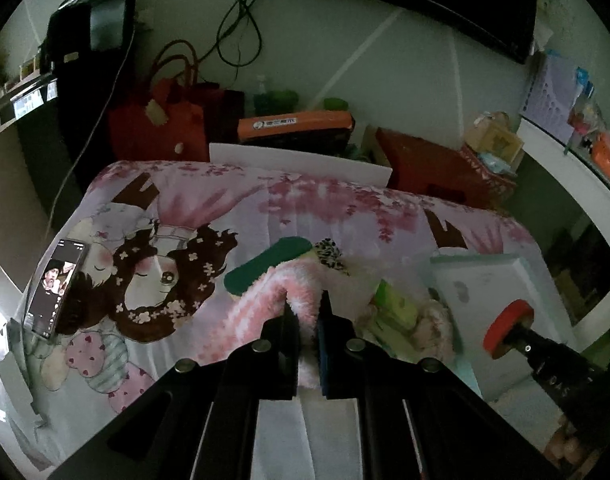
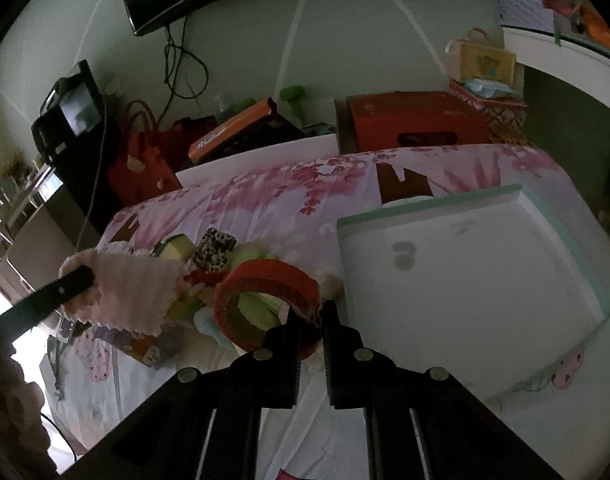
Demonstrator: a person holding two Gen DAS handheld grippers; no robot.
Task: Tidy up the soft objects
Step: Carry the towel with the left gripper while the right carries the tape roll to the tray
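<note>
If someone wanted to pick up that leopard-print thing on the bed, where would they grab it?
Probably at its top, coming down from above. The leopard-print piece sits bunched up in the pile, with a green item pressed against one side and other soft things at the other, so only its raised upper folds look free to pinch.

The left gripper (image 1: 307, 312) has its jaws closed on a fluffy pink cloth (image 1: 265, 300), which arches up from the bed (image 1: 225, 200) toward the camera; the bedcover is printed with a cartoon girl and pink blossoms. Just beyond the cloth lie a dark green insole-shaped pad (image 1: 267, 266) and a leopard-print piece (image 1: 329, 254), near each other. A phone (image 1: 57, 286) with a lit screen rests at the left edge of the bed. To the right sits a white tray (image 1: 493, 304); in front of it the right gripper (image 1: 509, 330) carries a red ring edge-on. A red bag (image 1: 157, 128) stands behind the bed.
</note>
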